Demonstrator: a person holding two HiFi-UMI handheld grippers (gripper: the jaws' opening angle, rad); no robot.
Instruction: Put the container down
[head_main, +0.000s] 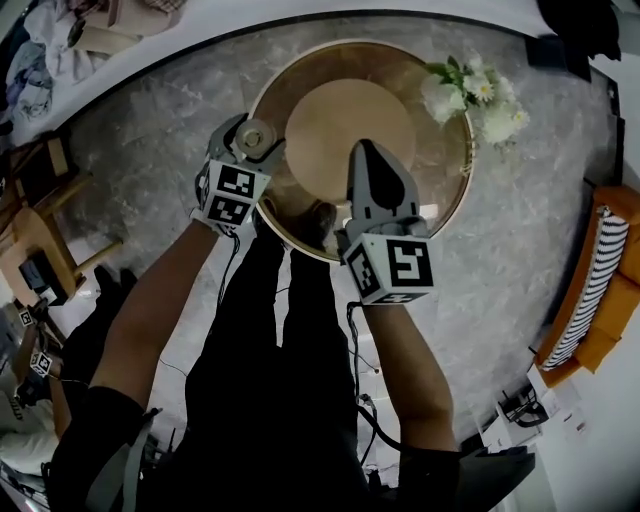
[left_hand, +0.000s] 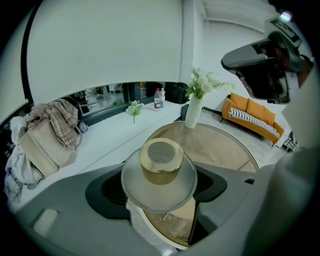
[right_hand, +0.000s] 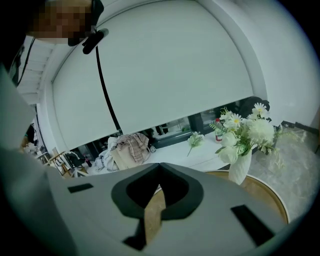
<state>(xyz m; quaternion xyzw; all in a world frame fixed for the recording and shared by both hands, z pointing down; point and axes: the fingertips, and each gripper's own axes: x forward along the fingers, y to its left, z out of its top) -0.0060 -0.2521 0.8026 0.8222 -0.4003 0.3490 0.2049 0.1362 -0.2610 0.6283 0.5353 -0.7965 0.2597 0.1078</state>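
The container (head_main: 251, 135) is a frosted glass piece with a gold ring top (left_hand: 160, 161). My left gripper (head_main: 256, 150) is shut on it, with a jaw on either side, and holds it just above the left rim of the round glass-topped table (head_main: 455, 190). In the left gripper view the container fills the space between the jaws of the left gripper (left_hand: 159, 192), and the table (left_hand: 225, 150) lies beyond. My right gripper (head_main: 366, 152) hangs over the table's near middle, shut and holding nothing; its tips (right_hand: 159, 167) meet.
A white vase of flowers (head_main: 476, 98) stands at the table's far right edge, also seen as the vase (right_hand: 240, 160). An orange sofa (head_main: 600, 290) is to the right, wooden chairs (head_main: 40, 235) to the left. Clothes lie on a white ledge (left_hand: 50, 135).
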